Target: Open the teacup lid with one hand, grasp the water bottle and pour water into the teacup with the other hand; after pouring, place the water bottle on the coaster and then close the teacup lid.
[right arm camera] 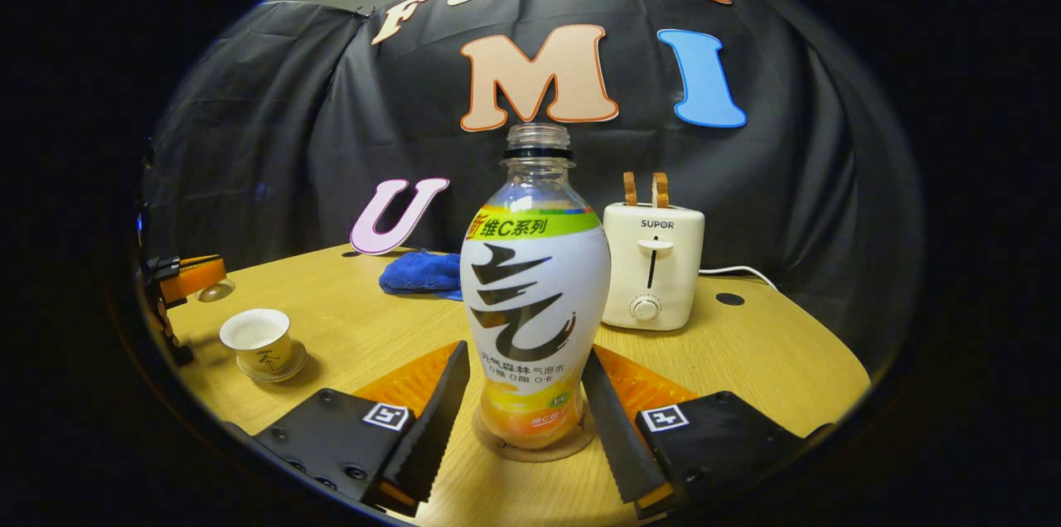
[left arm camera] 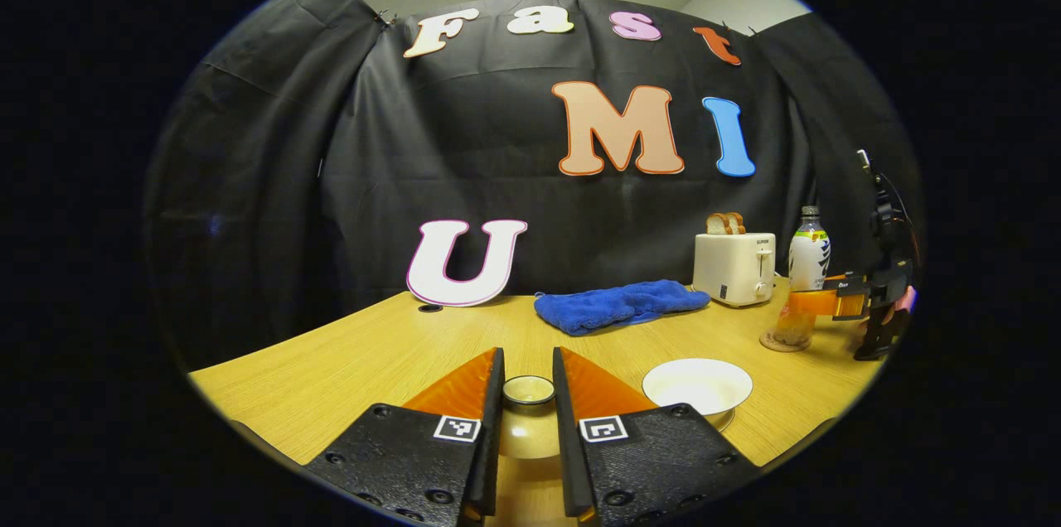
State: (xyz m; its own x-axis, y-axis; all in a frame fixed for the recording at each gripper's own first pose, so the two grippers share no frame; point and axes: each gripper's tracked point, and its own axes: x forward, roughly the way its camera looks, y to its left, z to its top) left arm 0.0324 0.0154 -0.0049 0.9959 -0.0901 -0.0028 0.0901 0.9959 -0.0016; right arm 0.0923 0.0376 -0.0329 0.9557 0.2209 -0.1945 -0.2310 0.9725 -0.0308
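My left tongs [left arm camera: 528, 419] pinch the teacup lid [left arm camera: 529, 389], lifted off the open teacup [right arm camera: 257, 340]. My right tongs [right arm camera: 522, 419] are spread either side of the water bottle [right arm camera: 535, 295], which stands on the coaster [right arm camera: 530, 448] on the worktop [right arm camera: 746, 361]. Judging by that, pouring is done; only closing the lid remains.

The water bottle [right arm camera: 535, 295] stands on the coaster [right arm camera: 535, 446], toaster [right arm camera: 653, 266] behind, teacup [right arm camera: 257, 342] far left.

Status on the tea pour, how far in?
Done: lid off teacup, held in left gripper. In hand: right gripper brackets water bottle, upright on coaster; pour status unclear. Left: close the lid.
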